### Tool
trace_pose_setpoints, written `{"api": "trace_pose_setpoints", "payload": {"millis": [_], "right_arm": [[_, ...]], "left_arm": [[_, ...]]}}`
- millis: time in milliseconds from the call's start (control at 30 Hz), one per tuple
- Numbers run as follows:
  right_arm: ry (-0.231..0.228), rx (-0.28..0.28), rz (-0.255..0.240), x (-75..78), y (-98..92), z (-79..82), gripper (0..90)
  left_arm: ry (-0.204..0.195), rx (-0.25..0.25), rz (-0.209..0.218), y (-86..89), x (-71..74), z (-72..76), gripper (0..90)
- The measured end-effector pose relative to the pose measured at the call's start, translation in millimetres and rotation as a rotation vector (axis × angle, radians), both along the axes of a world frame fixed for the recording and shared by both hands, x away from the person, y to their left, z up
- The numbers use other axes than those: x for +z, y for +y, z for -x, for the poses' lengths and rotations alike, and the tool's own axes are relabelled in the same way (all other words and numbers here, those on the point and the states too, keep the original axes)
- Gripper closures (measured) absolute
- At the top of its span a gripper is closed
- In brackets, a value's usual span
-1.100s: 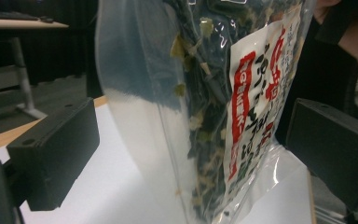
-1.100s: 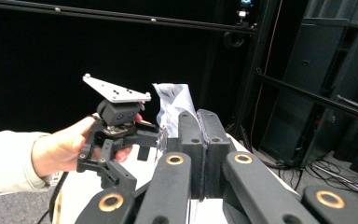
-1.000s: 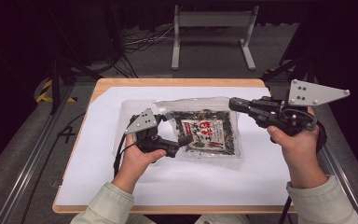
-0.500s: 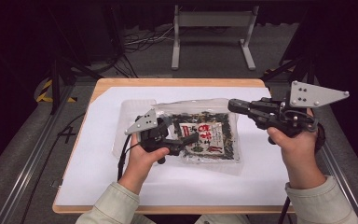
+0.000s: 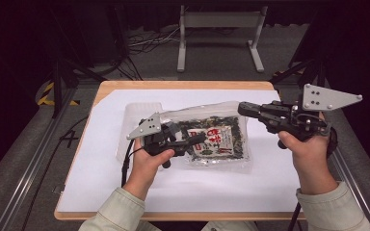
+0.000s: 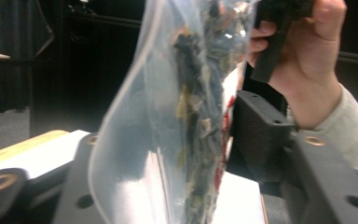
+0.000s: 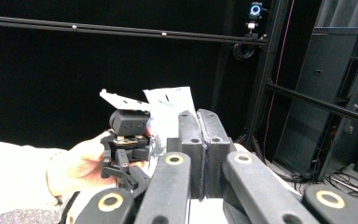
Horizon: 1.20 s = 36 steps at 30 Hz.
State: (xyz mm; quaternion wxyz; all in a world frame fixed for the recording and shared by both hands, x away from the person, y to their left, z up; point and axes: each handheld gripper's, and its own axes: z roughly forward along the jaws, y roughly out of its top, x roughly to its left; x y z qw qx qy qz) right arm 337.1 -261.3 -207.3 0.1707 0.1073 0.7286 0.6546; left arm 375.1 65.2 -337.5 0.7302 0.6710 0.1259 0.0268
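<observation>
- Two tools on one clear snack bag point(image 5: 212, 137): right tool point(image 5: 244, 109) clamped shut on its corner.
- Left tool point(image 5: 200, 139) just closing around bag's middle, pads not yet pressing.
- Left to do: firm that grip, lift from white surface point(image 5: 101, 168).

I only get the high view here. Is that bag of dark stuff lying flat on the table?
Observer: No. In the left gripper view the clear bag stands on edge, with dark flaky bits inside.
Operator: Is the left gripper grabbing it?
Observer: The left gripper has the bag between its jaws, and they have just been closing. I cannot tell whether both press on it yet.
Operator: And the other one?
Observer: In the right gripper view the right gripper has its jaws pressed together, with the bag's clear top edge rising right beside them.
</observation>
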Motion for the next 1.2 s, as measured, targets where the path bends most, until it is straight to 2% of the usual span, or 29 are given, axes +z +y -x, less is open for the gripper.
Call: {"api": "trace_pose_setpoints", "payload": {"millis": [33, 133, 200, 367, 533, 800, 900, 1067, 1200], "right_arm": [[0.000, 0.000, 0.000, 0.0, 0.0, 0.0, 90.0], [-0.006, -0.007, 0.006, -1.3, -0.9, -0.7, 90.0], [-0.018, -0.013, 0.016, -1.7, -1.2, -0.2, 90.0], [-0.017, -0.020, 0.018, -2.5, -3.1, -0.5, 89.8], [-0.019, -0.033, 0.019, -2.9, -5.2, -1.3, 89.1], [-0.049, -0.066, 0.030, -3.6, -6.0, -0.3, 86.4], [-0.073, -0.083, 0.039, -4.1, -5.5, 1.6, 85.2], [-0.069, -0.086, 0.032, -5.1, -7.1, 1.3, 84.6], [-0.071, -0.089, 0.026, -5.6, -8.1, 1.6, 82.7]], "left_arm": [[0.001, -0.005, -0.003, 0.3, 0.3, 0.3, 50.7], [0.017, -0.044, -0.010, 1.5, 0.9, -0.4, 58.5], [0.015, -0.052, -0.012, 1.9, 1.2, 0.0, 59.9], [0.007, -0.066, -0.020, 2.1, 2.9, 1.3, 63.0], [0.016, -0.090, -0.044, 2.4, 6.2, 2.9, 66.6], [0.005, -0.092, -0.072, 2.7, 11.1, 6.5, 70.3], [-0.001, -0.090, -0.082, 2.9, 13.6, 9.4, 71.1], [-0.017, -0.076, -0.092, 3.3, 17.3, 11.4, 71.4], [-0.008, -0.079, -0.100, 3.3, 19.6, 13.4, 71.7]]}}
